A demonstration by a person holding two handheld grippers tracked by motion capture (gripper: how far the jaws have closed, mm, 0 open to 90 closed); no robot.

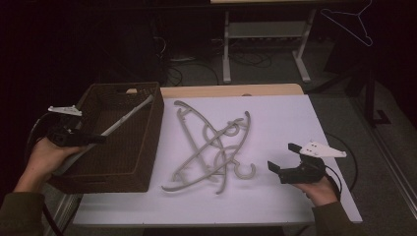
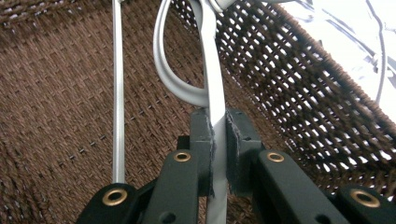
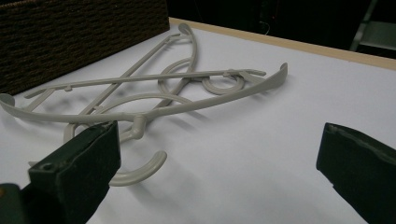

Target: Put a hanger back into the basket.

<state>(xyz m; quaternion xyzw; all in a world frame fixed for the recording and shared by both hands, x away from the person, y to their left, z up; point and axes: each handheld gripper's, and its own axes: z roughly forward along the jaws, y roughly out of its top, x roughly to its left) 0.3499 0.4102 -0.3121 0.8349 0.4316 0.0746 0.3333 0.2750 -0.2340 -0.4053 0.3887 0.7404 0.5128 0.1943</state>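
Note:
A brown woven basket (image 1: 147, 147) stands at the table's left end. My left gripper (image 1: 98, 139) is shut on a grey plastic hanger (image 1: 125, 119) that slants across the inside of the basket. In the left gripper view its pads clamp the hanger (image 2: 215, 93) just below the curved hook, over the basket (image 2: 56, 93) floor. A pile of several grey hangers (image 1: 211, 145) lies tangled on the white table top (image 1: 285, 123). My right gripper (image 1: 284, 157) stands open to the right of the pile, low over the table. Ahead of its jaws lie the hangers (image 3: 154, 88).
The basket's dark wall (image 3: 70, 32) rises behind the pile in the right gripper view. A thin wire hanger (image 1: 351, 22) hangs at the back right, off the table. A desk frame (image 1: 265, 39) stands beyond the far edge. Bare table lies right of the pile.

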